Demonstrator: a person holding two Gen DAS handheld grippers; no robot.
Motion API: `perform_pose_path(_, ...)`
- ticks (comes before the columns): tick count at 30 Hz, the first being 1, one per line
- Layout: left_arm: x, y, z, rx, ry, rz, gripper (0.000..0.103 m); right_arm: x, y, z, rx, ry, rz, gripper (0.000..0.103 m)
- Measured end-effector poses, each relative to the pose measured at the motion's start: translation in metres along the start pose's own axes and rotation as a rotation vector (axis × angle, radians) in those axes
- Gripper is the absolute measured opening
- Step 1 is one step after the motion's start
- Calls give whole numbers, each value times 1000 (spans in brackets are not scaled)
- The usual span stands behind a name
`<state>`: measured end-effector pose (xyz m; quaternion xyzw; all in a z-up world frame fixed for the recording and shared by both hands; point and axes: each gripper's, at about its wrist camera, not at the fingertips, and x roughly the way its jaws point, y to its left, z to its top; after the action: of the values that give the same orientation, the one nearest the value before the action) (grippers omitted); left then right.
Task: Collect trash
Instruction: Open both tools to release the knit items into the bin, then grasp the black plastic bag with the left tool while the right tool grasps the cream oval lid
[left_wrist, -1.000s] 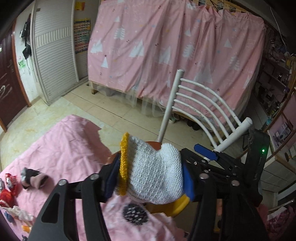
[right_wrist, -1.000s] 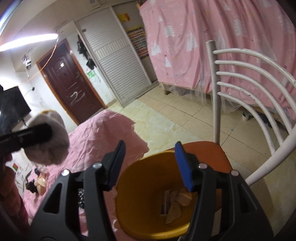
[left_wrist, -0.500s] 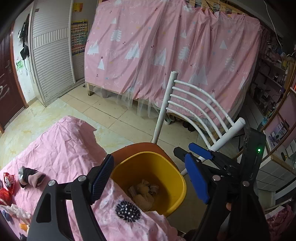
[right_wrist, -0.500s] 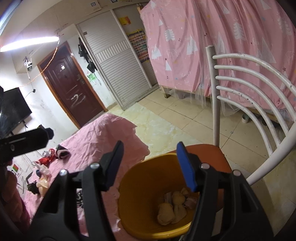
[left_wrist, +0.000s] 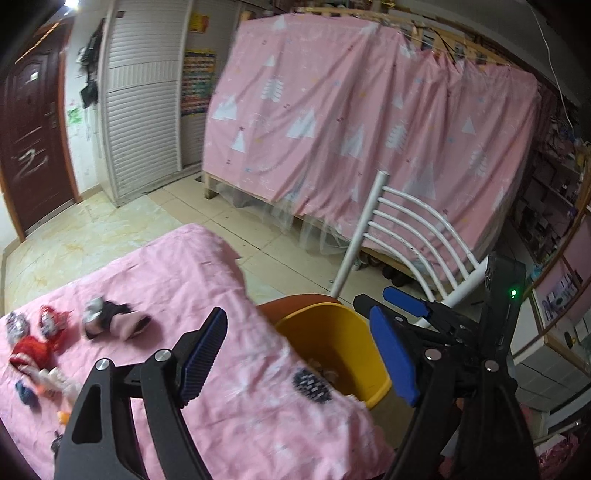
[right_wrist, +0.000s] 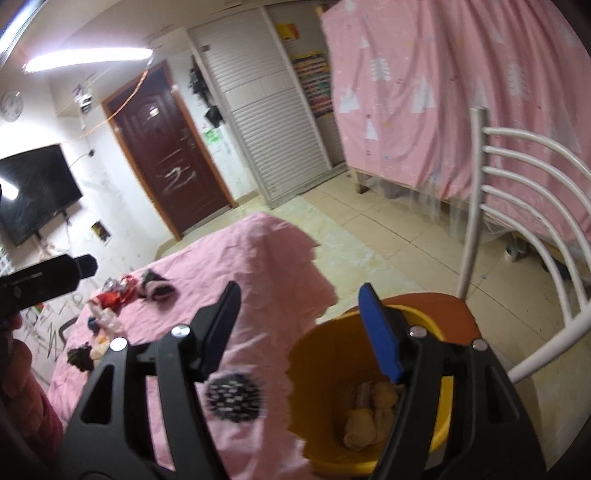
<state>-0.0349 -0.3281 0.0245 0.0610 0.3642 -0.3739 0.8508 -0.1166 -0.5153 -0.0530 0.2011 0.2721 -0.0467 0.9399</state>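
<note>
Left gripper (left_wrist: 299, 352): jaws spread wide, nothing between them.
Right gripper (right_wrist: 299, 332): jaws were opening, nothing between them.
Yellow bucket (right_wrist: 439, 439): sat on the chair seat just below and right of the right gripper's fingertips, soft scraps already inside.
Remaining trash (left_wrist: 110, 319): small items lay on the pink cloth (left_wrist: 229, 417), ahead and left of the left gripper.
Technique: probably best to approach one item with the jaws wide, straddle it, and pinch without catching the cloth.
</note>
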Motion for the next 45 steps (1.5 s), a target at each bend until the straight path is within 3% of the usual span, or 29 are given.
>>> perform_pose_path(14, -70, 100, -32, -151, -74, 178, 78, 35, 108, -11, -188, 106, 170, 65)
perform_pose_path(24, -92, 149, -52, -239, -75, 244, 78, 49, 156, -23, -280, 162, 234, 68)
perform_pose_path(36, -84, 202, -101, -302, 33, 344, 79, 71, 210, -48, -397, 268, 314, 76)
perform_pose_path(45, -69, 223, -133, -351, 111, 304, 79, 84, 243, -67, -494, 344, 365, 82)
